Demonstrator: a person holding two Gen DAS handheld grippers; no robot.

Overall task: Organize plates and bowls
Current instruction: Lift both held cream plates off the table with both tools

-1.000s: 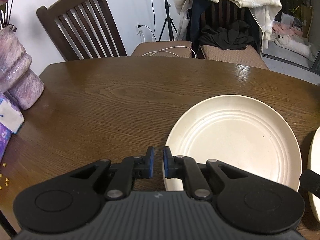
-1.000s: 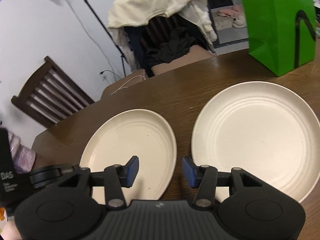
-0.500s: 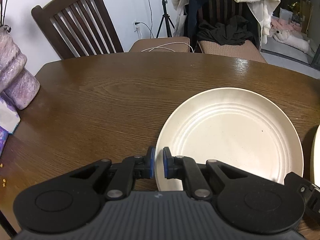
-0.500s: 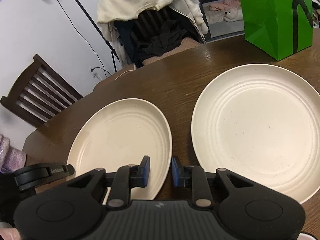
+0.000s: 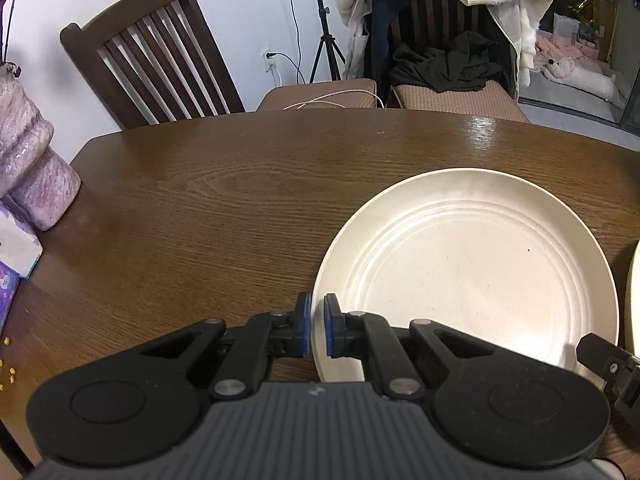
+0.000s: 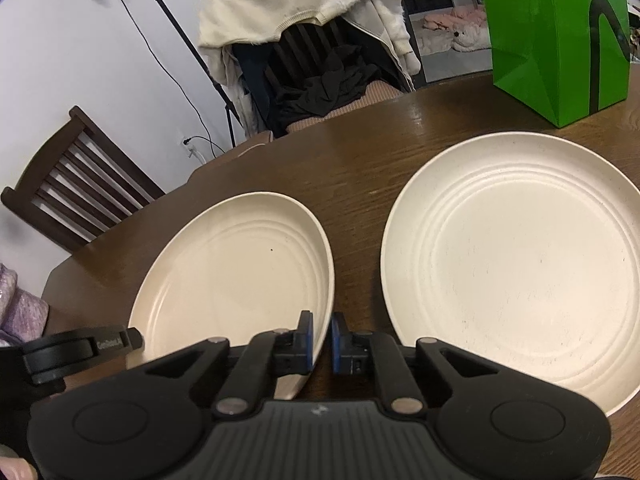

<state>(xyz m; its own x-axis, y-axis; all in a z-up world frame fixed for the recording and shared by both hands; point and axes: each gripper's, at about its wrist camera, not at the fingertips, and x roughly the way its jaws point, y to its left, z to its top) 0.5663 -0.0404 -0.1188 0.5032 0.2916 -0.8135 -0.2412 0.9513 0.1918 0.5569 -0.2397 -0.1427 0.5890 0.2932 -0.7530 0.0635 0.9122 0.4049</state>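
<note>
Right gripper [image 6: 321, 336] has closed onto the left plate's [image 6: 240, 272] right rim; left gripper [image 5: 317, 324] pinches its left rim. Both plates empty, second plate [image 6: 520, 264] beside it.

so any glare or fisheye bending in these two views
Left wrist view: bright glare patch on the glossy brown wooden table near its far edge; that edge bows upward. Right wrist view: dark vignette in the top corners; the green paper bag leans, and the right-hand cream ridged plate looks stretched.

White wall [image 5: 240, 8]; slatted dark chair [image 5: 156, 60]; clothes-draped chair [image 5: 440, 32]; tripod [image 5: 324, 28]; glossy wooden table [image 5: 240, 184]
</note>
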